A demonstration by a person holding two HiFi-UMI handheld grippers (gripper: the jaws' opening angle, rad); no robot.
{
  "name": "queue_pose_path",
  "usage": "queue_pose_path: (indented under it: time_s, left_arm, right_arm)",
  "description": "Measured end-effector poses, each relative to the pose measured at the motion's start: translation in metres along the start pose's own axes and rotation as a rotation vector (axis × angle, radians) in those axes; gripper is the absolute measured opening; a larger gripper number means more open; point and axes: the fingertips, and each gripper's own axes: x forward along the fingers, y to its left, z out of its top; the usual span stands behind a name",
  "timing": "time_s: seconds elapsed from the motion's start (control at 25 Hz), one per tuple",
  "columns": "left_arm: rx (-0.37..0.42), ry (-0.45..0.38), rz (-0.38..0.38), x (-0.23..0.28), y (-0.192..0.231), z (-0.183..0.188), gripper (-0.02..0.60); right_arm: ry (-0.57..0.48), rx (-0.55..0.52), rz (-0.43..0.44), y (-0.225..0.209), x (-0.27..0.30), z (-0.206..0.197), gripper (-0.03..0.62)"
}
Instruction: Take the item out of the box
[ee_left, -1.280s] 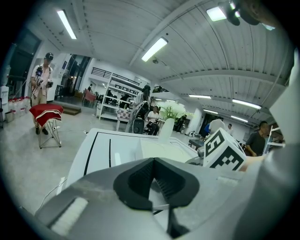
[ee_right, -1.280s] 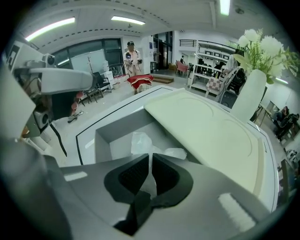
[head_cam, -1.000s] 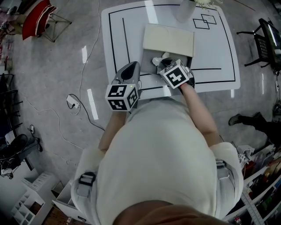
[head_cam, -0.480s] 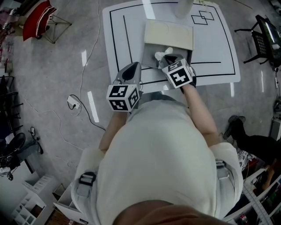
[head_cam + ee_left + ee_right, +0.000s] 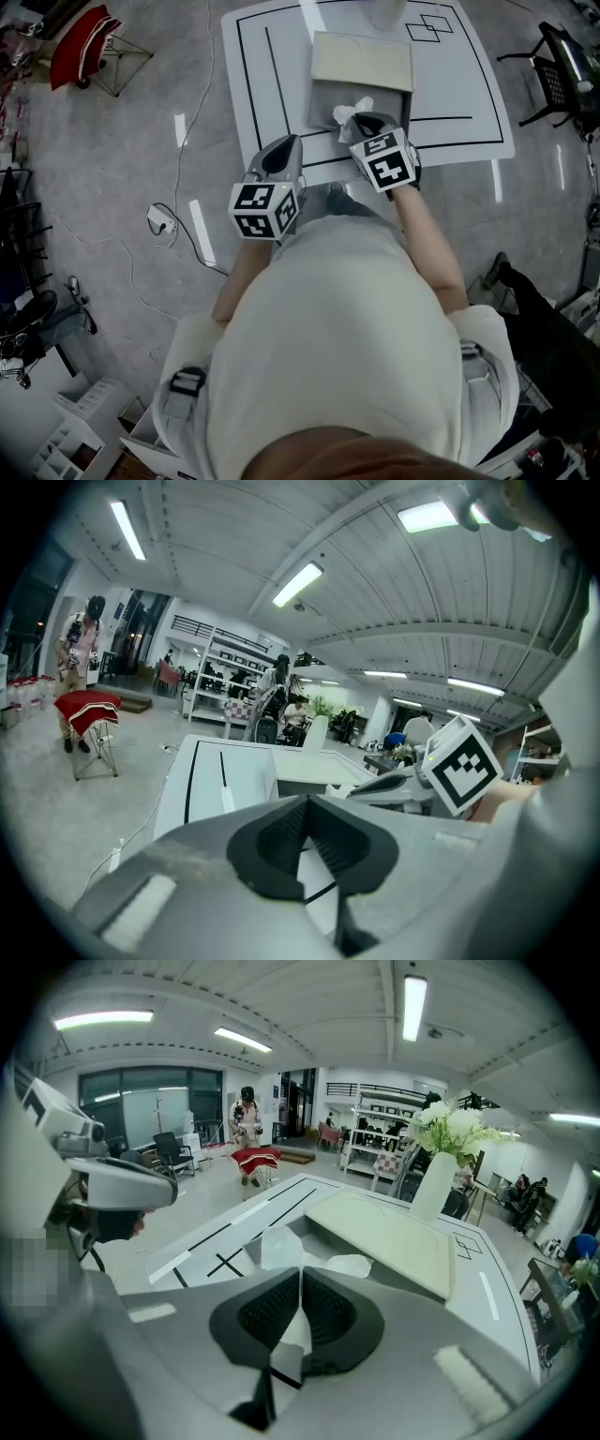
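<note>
An open grey box [image 5: 324, 105] with its cream lid [image 5: 362, 61] folded back stands on the white table [image 5: 253, 84]. My right gripper [image 5: 360, 124] is over the box's near side, shut on a crumpled white sheet [image 5: 353, 109]. In the right gripper view the white sheet [image 5: 298, 1260] runs up from between the pressed pads, above the box [image 5: 323, 1234]. My left gripper [image 5: 285, 146] hovers at the table's front edge, left of the box. In the left gripper view, my left gripper [image 5: 306, 840] is shut with nothing in it.
Black lines mark the table top [image 5: 441, 141]. A white vase of flowers [image 5: 433, 1183] stands past the box at the far edge. A red folding stool [image 5: 82, 42] and a cable [image 5: 159, 220] are on the floor to the left. A black chair [image 5: 562, 80] is at the right.
The right gripper has drawn the white sheet a little up out of the box. The left gripper has kept its place.
</note>
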Motion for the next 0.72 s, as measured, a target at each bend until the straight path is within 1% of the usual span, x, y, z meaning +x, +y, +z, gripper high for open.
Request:
queue_pose_path:
  time_s: [0.48, 0.72]
  left_arm:
    - [0.017, 0.006, -0.033, -0.035, -0.018, -0.020, -0.002]
    - [0.027, 0.019, -0.048, -0.053, -0.036, -0.040, -0.002]
  right_arm:
    - [-0.078, 0.038, -0.035, 0.033, -0.045, -0.015, 0.009]
    - [-0.114, 0.064, -0.041, 0.051, -0.073, -0.030, 0.009]
